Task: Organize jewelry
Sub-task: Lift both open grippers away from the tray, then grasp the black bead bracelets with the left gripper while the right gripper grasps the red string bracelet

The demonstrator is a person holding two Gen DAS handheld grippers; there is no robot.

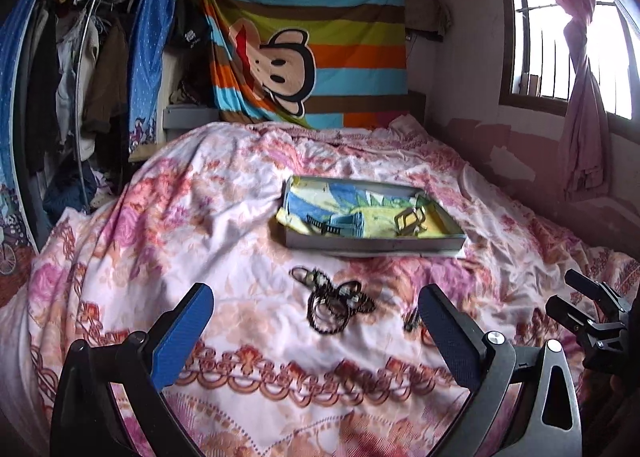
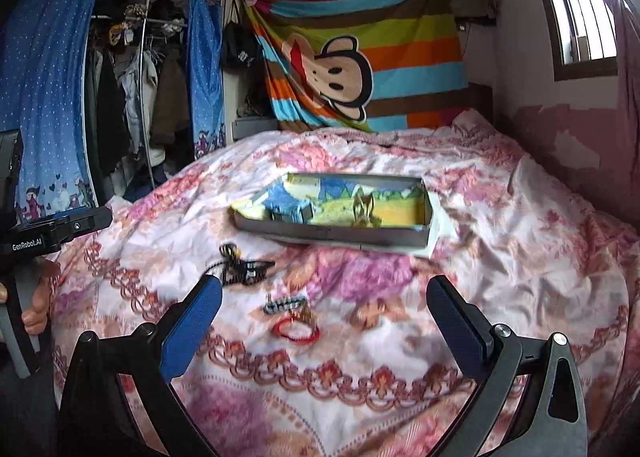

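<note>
A shallow grey box (image 1: 372, 243) lined with a blue and yellow cloth lies on the floral bedspread; it also shows in the right wrist view (image 2: 332, 235). Inside are a dark comb clip (image 1: 322, 226) and a gold clasp (image 1: 410, 221). In front of it lie a black beaded hair piece (image 1: 336, 303) and a small dark clip (image 1: 412, 322). In the right wrist view a beaded clip (image 2: 285, 303), a red bracelet (image 2: 296, 331) and the black hair piece (image 2: 244, 267) lie on the bed. My left gripper (image 1: 316, 329) is open above the hair piece. My right gripper (image 2: 324, 321) is open above the red bracelet.
The bedspread (image 1: 200, 225) is wrinkled and fills the foreground. A striped monkey blanket (image 1: 312, 57) hangs at the headboard. A clothes rack with blue curtains (image 1: 148, 57) stands at the left. A window with a pink curtain (image 1: 580, 77) is at the right.
</note>
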